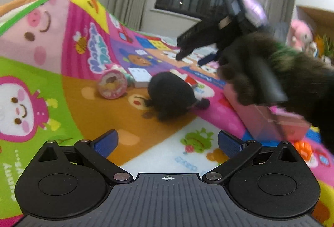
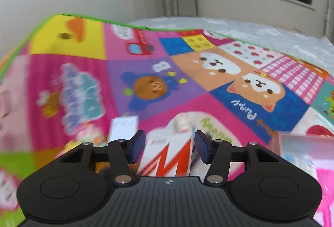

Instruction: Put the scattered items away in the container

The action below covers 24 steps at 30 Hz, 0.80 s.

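Observation:
My left gripper (image 1: 166,144) is open and empty above the colourful play mat (image 1: 83,89). On the mat ahead lie a black rounded soft item (image 1: 170,97), a round pink tin (image 1: 112,85) and a white box (image 1: 140,76). A pink translucent container (image 1: 269,122) stands at the right. My right gripper (image 2: 169,146) is partly open, its fingers on either side of a white carton with red lettering (image 2: 167,158); I cannot tell whether they touch it. From the left wrist view the right gripper (image 1: 189,54) hangs above the carton (image 1: 187,78), held by a fuzzy-sleeved hand.
A white card (image 2: 123,128) lies left of the carton. The container's edge (image 2: 302,143) shows at the right. Plush toys (image 1: 300,34) sit at the far right. A small orange toy (image 1: 303,148) lies by the container. A wall, curtains and a window are behind.

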Each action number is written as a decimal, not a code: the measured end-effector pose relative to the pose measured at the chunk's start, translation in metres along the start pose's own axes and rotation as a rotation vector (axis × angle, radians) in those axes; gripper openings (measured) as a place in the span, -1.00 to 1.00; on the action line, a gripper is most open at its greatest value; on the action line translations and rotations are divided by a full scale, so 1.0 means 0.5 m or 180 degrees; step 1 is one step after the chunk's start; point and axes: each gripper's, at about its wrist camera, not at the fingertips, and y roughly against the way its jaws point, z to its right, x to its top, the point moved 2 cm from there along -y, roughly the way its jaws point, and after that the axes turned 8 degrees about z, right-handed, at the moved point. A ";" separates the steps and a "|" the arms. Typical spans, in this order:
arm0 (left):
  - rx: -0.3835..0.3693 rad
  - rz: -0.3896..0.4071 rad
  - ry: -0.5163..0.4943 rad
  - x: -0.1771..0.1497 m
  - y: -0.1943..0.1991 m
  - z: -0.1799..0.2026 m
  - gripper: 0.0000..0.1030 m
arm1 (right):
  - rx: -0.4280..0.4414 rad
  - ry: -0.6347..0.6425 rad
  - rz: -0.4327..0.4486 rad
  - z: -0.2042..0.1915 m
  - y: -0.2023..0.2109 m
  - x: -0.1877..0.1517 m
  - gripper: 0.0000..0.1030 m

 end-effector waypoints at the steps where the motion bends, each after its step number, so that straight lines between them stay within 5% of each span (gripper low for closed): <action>1: -0.0010 0.0005 0.0064 0.002 0.000 -0.009 1.00 | -0.0031 -0.0032 -0.0057 0.003 -0.030 0.006 0.02; 4: -0.0042 -0.0039 0.0222 0.003 -0.011 -0.030 1.00 | -0.0169 -0.0038 -0.0229 0.001 -0.116 0.012 0.02; 6: -0.0032 -0.0103 0.0255 -0.002 -0.021 -0.037 1.00 | -0.0279 0.0001 -0.0303 0.000 -0.160 0.007 -0.20; 7: -0.0025 -0.0141 0.0254 -0.005 -0.026 -0.039 1.00 | -0.0281 0.0022 -0.0361 -0.002 -0.173 0.003 -0.51; 10: -0.0065 -0.0190 0.0210 -0.010 -0.029 -0.033 1.00 | -0.0188 0.0118 -0.0470 -0.014 -0.174 -0.017 -0.52; 17: -0.0375 -0.0302 -0.0171 -0.029 -0.020 0.020 1.00 | 0.0297 0.0280 -0.0780 -0.040 -0.030 -0.103 -0.52; 24: -0.0697 -0.0262 -0.0803 -0.060 0.020 0.098 1.00 | 0.0421 0.0288 -0.0645 -0.001 0.190 -0.177 -0.52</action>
